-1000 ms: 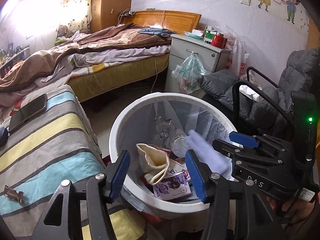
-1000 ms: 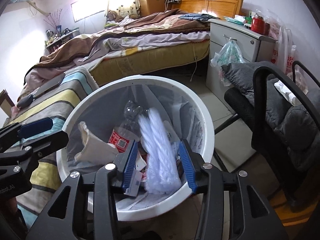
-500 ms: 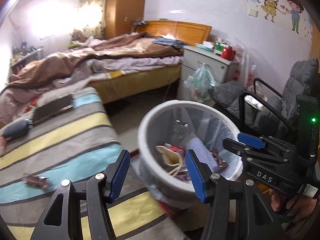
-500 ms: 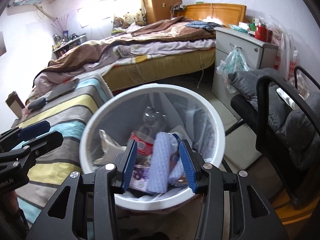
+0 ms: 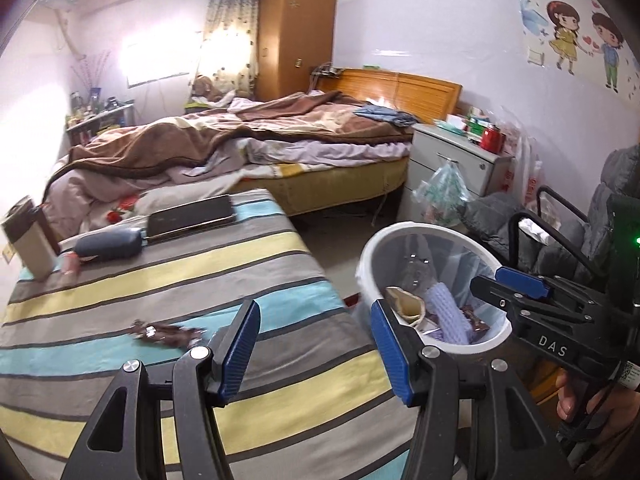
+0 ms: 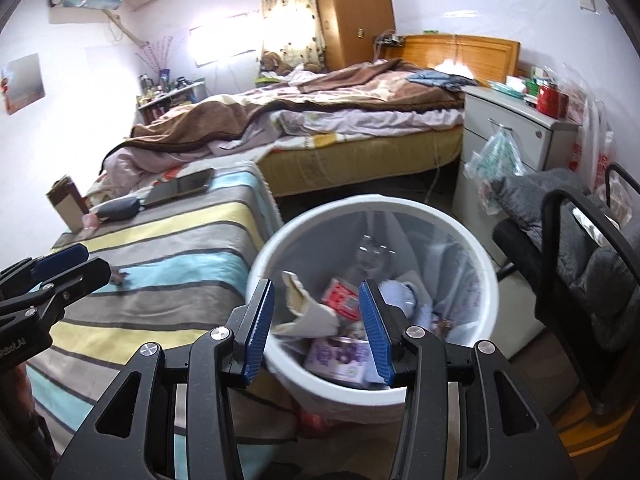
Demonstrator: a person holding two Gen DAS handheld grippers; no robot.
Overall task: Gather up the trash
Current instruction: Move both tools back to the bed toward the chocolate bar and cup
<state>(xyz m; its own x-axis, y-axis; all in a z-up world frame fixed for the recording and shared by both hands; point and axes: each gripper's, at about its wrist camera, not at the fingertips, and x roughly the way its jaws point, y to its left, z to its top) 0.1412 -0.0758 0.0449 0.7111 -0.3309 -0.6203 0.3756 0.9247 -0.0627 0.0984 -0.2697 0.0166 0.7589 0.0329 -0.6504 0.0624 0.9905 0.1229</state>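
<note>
— Fingers first: both pairs stand wide apart with nothing between the blue pads. The right gripper [image 6: 316,326] hangs above the white trash bin [image 6: 490,280]; a second ago it had the pale purple bag between its fingers over the bin's mouth, and that bag [image 5: 446,314] now lies inside, against the beige paper bag [image 5: 404,304].

— So that piece is delivered. And the left one?

— The left gripper [image 5: 314,346] has swung away from the bin. A second ago it looked straight down into it; now its view takes in most of the striped tabletop [image 5: 168,280], and the bin sits off to its right.

— Going from large to small, what is left on the stripes?

— At the far end a phone [image 5: 190,216], a dark pouch [image 5: 108,243] just beside it, and a tan box [image 5: 32,246] standing upright. Those look like belongings, not rubbish. Nearer, well apart from them, lies a crumpled dark wrapper [image 5: 166,332], just ahead and left of the left fingers.

— Then the wrapper is next?

— I'd judge so: it is the only obvious litter in reach. It is thin and lies flat on cloth, so the fingers may pinch fabric along with it.
</note>
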